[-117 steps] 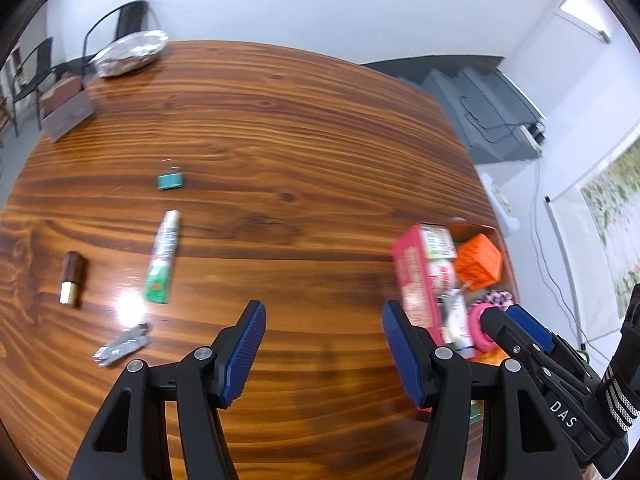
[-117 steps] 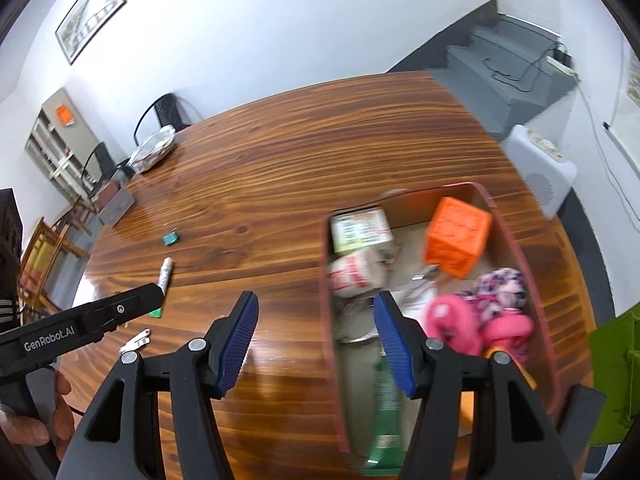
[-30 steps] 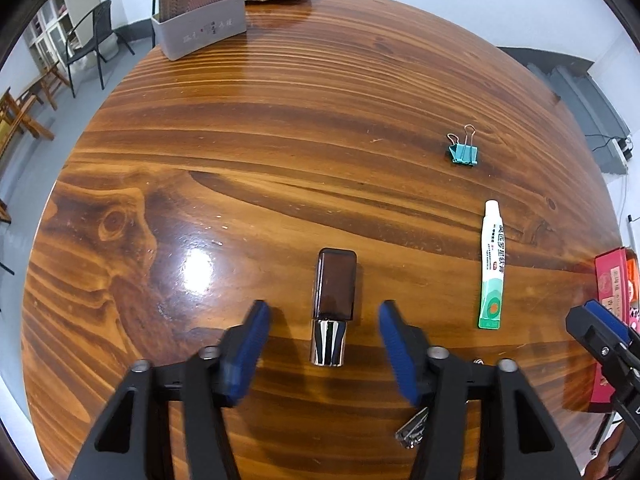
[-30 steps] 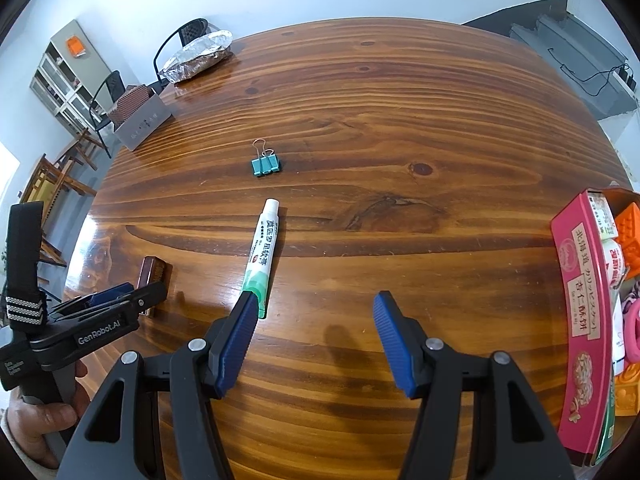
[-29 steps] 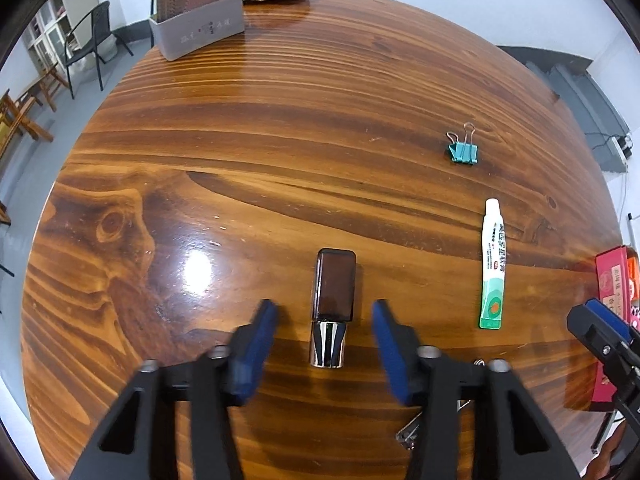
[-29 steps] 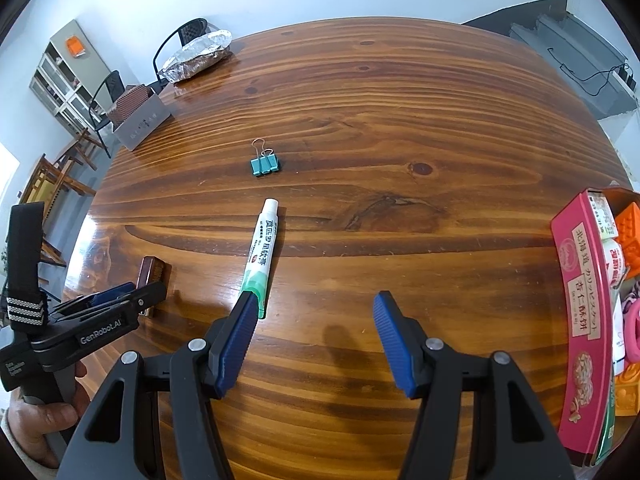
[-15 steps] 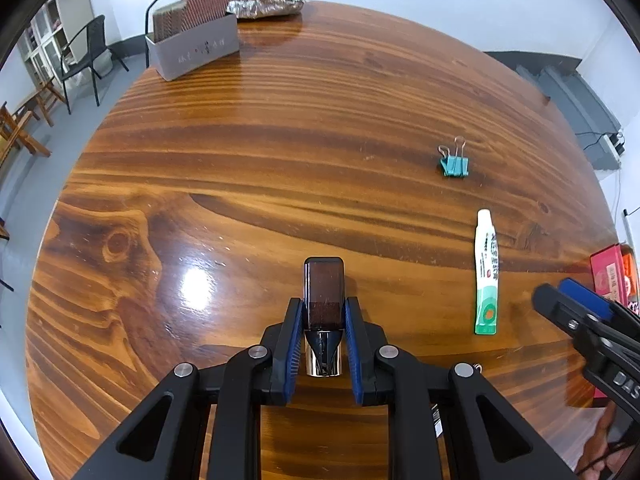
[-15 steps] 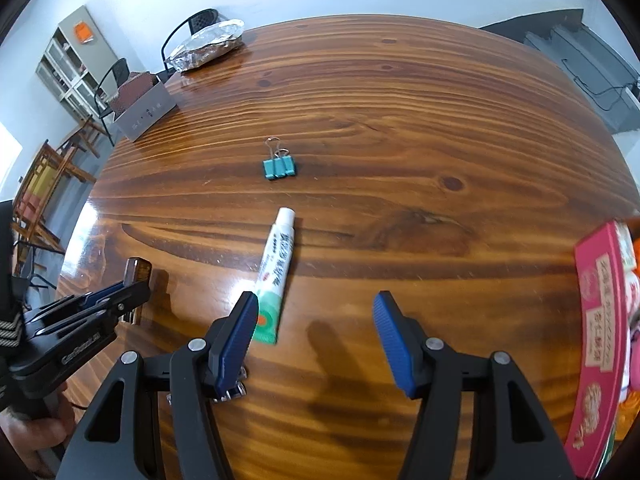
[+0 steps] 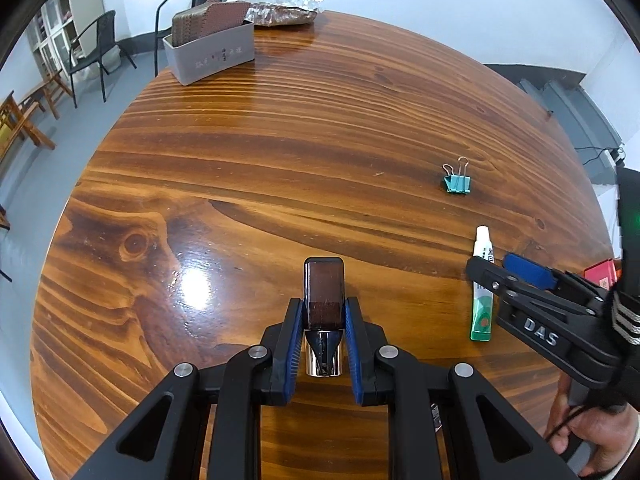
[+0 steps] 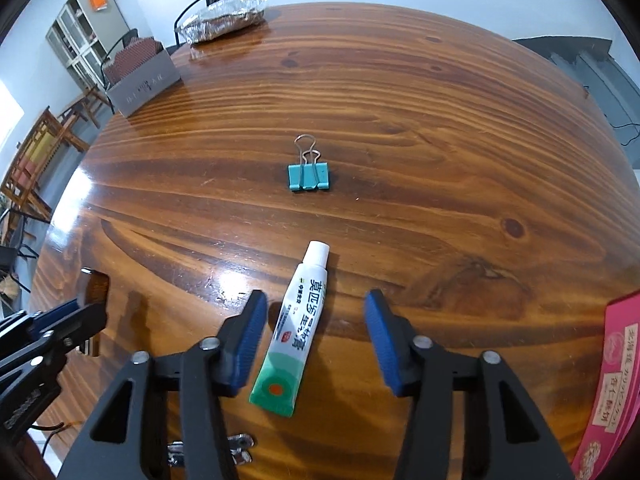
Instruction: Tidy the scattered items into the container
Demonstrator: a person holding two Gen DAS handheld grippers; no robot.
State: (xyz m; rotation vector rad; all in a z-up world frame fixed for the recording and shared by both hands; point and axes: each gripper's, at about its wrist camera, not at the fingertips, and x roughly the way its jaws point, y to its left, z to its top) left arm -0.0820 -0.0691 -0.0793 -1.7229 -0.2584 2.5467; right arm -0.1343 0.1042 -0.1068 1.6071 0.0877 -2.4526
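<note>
My left gripper [image 9: 322, 334] is shut on a small brown bottle with a silver cap [image 9: 323, 300], held just above the wooden table; it also shows in the right wrist view [image 10: 94, 286]. My right gripper [image 10: 316, 332] is open, its fingers either side of a white and green tube [image 10: 298, 328] lying on the table. The tube also shows in the left wrist view [image 9: 481, 280], partly behind the right gripper [image 9: 516, 276]. A teal binder clip [image 10: 308, 176] lies beyond the tube, also in the left wrist view [image 9: 457, 183]. A pink box edge [image 10: 612, 372] marks the container at right.
A grey box of brown pads [image 9: 212, 50] and a foil packet [image 9: 280, 0] stand at the table's far edge. A small metal item [image 10: 236, 450] lies under my right gripper. Chairs [image 9: 90, 52] stand beyond the table at left.
My left gripper closed on the brown bottle and lifted it slightly. My right gripper moved forward and down until its open fingers straddle the tube.
</note>
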